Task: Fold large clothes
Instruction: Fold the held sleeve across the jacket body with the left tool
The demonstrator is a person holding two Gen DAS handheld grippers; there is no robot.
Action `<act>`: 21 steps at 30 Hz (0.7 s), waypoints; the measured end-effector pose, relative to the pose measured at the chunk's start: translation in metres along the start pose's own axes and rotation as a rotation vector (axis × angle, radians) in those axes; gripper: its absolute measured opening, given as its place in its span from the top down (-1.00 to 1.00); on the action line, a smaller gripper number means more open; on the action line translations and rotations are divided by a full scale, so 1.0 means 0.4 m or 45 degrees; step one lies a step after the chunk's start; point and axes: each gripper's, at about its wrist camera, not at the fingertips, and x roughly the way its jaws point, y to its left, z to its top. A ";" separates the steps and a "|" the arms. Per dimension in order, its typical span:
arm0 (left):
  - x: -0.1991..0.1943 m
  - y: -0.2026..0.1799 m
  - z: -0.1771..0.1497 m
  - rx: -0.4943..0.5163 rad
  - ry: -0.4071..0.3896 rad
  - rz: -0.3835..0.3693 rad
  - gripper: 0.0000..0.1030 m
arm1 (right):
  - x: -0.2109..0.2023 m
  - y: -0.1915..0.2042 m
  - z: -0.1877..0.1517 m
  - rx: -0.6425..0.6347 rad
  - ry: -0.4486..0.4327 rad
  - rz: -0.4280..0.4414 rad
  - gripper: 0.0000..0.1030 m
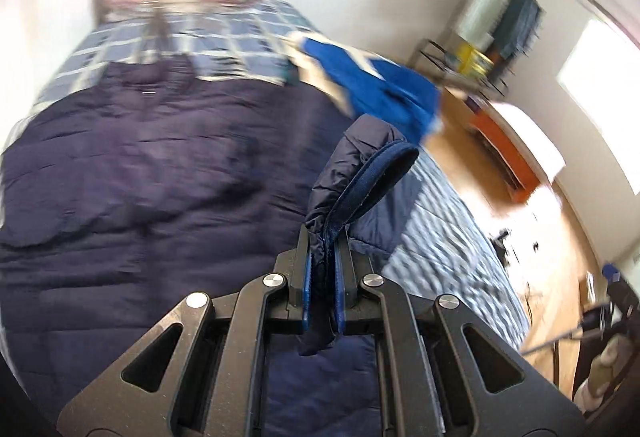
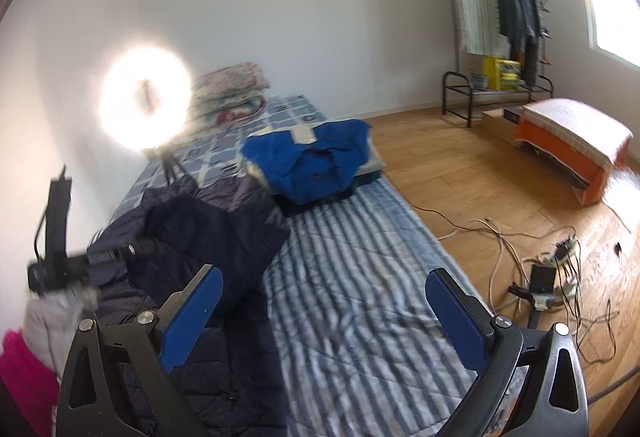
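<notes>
Two tongs work over the bed (image 2: pixel 360 277): the left tongs (image 1: pixel 323 277) are clenched on the navy puffer jacket's (image 1: pixel 160 177) cuff. Right tongs (image 2: pixel 324 313) hang released, gripping nothing, beside the jacket.

- I see the navy puffer jacket (image 1: pixel 152 165) spread over the bed, quilted and dark, its padded surface rumpled.
- One cuffed end, with a ribbed blue band, stands lifted above the rest, pinched upright and folded on itself.
- From my right-hand view the same jacket (image 2: pixel 208 233) lies bunched along the bed's left side, one part folded over into a dark heap.
- A bright blue garment (image 2: pixel 312 161) lies farther up the bed, crumpled, well apart from the jacket.
</notes>
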 end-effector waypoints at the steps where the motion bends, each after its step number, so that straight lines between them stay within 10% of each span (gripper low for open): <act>1: -0.013 0.046 0.011 -0.028 -0.021 0.027 0.87 | 0.006 0.023 -0.002 -0.032 0.001 0.000 -0.99; 21: -0.007 0.674 0.043 -0.384 -0.179 0.273 0.87 | 0.106 0.176 -0.051 -0.184 0.138 0.037 -0.97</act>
